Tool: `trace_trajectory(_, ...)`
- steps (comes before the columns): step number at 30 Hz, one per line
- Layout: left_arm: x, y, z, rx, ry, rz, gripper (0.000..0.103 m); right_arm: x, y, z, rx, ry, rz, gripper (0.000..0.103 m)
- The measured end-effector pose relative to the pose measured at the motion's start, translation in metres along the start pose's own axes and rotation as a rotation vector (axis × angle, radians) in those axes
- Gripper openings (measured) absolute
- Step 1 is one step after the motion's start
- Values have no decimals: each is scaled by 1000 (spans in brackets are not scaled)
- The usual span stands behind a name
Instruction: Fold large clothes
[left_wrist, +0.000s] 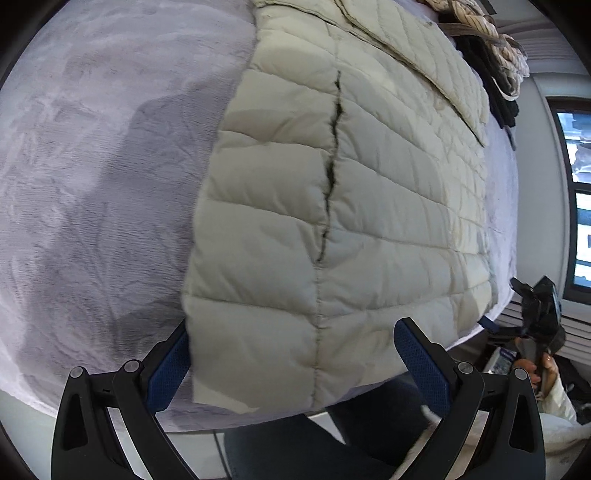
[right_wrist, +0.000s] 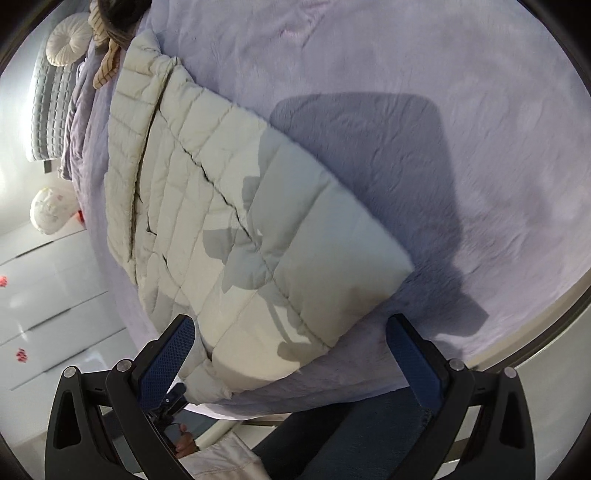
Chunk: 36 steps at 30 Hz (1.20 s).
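Mostly flat: cream quilted puffer jacket (left_wrist: 369, 184) on lilac bedspread (left_wrist: 92, 166); both grippers' fingers (left_wrist: 166, 363) spread, empty.

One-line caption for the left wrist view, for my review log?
Open left gripper poised at the hem of a cream quilted jacket lying flat on a lilac blanket, zip partly open.

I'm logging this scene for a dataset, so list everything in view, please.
Puffer jacket: one, cream, flat on the bed near its edge.
Bed cover: one, lilac, under the jacket.
Clothes pile: striped and black items, beyond the jacket.
Round cushion: one, white, far end of the bed.
Window: one, dark-framed, on the wall.
Left gripper: black, blue pads, open over the hem.
Right gripper: same, open.
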<state>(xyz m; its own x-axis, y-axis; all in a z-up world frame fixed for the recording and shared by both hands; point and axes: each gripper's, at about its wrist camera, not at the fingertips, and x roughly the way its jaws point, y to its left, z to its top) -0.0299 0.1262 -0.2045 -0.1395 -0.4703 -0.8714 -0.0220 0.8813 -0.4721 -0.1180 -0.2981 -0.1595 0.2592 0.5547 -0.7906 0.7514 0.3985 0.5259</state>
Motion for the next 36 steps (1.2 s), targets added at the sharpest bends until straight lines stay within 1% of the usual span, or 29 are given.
trace_trajectory(2,4,-5,0,20,12,-15,103,6,1,-2,12,-6,33,103)
trace_trajectory(5,10,-14,2,69,36,-7,103,14,6,-4,19,-17,97,103)
trace_trajectory(7,11,-17,4,88,46,-16,103,21,10,-5,26,-21,141,103)
trace_trajectory(12,9,-15,9,91,49,-60,102,37,16,-9,65,-53,212,103)
trace_trajectory(13,7,-15,9,94,40,-61,95,38,17,-10,71,-58,226,103)
trace_trajectory(14,4,-14,9,101,34,-53,91,38,16,-12,79,-65,237,102)
trace_trajectory(15,3,-14,9,112,31,-50,83,39,16,-15,91,-75,253,101)
trace_trajectory(16,2,-14,9,121,29,-58,69,40,17,-17,103,-80,266,95)
trace_trajectory(17,1,-13,10,123,32,-74,60,41,15,-18,115,-83,274,80)
trace_trajectory(18,1,-13,11,122,41,-100,37,42,13,-20,130,-84,274,70)
trace_trajectory(19,1,-12,13,117,50,-135,22,44,9,-22,151,-84,262,45)
trace_trajectory(20,0,-12,15,112,52,-163,22,46,8,-23,166,-82,258,21)
trace_trajectory(21,-3,-13,15,117,44,-169,18,48,6,-25,181,-80,261,16)
trace_trajectory(23,-12,-18,18,148,33,-181,18,44,9,-25,166,-90,275,11)
trace_trajectory(25,-27,-24,21,168,7,-207,18,36,21,-24,116,-93,309,10)
trace_trajectory(28,-57,-38,34,190,-57,-251,18,19,48,-15,29,-92,372,9)
trace_trajectory(32,-100,-62,65,213,-189,-263,18,-7,91,9,-76,-110,429,9)
trace_trajectory(34,-123,-75,85,218,-273,-282,18,-21,120,30,-139,-125,448,8)
trace_trajectory(36,-140,-84,106,222,-333,-287,18,-30,146,48,-190,-133,459,8)
